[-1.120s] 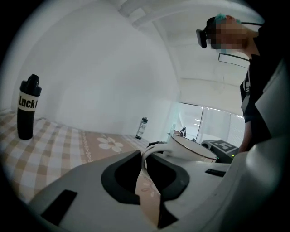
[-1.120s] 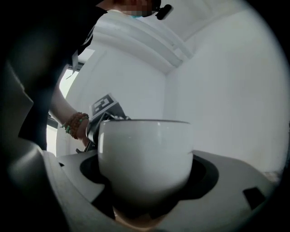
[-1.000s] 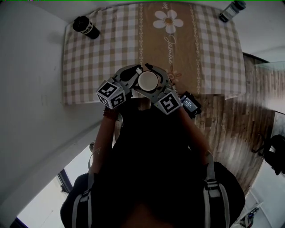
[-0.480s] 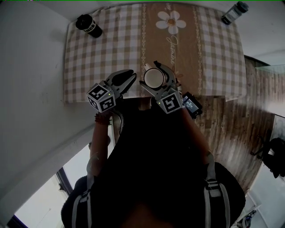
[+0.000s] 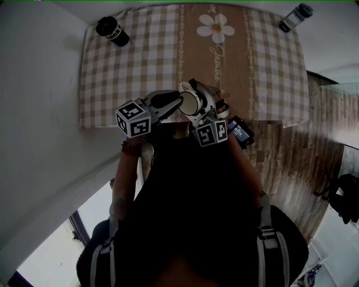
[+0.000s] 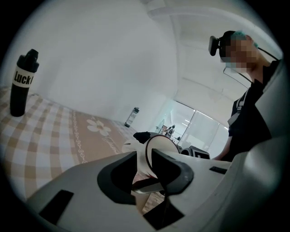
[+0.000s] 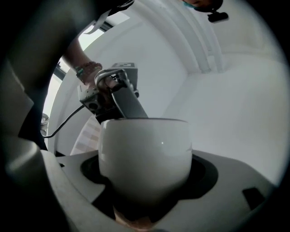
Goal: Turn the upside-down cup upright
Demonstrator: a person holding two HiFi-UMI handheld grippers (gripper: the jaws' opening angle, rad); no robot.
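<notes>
A black bottle (image 5: 112,32) stands upright at the far left corner of a table spread with a brown-and-white checked cloth (image 5: 129,67). A tan strip with a white flower (image 5: 216,27) runs down the middle of the cloth.

At the near edge of the table, the person's left gripper (image 5: 175,102) reaches in from the left, level with the white cup (image 5: 188,103). Its jaws have just been opening and stand apart. The cup's rim passes between them, and a dark gap shows on one side of the cup's wall, so the pads do not clamp it.

The cup is off the cloth, in the air above the table's near edge. In the head view it lies tipped on its side with its open mouth turned left, toward the left gripper.

The right gripper (image 5: 197,95) grips the cup round its body, one jaw on each side, pads pressed on the white wall. Its marker cube (image 5: 210,133) sits just behind it, toward the person.

Just to the right of that cube is a small black device with a lit screen (image 5: 241,132), at the table's edge. A grey bottle (image 5: 295,16) stands at the far right corner, well apart from the grippers. To the right of the table lies a wood-plank floor (image 5: 297,162).
</notes>
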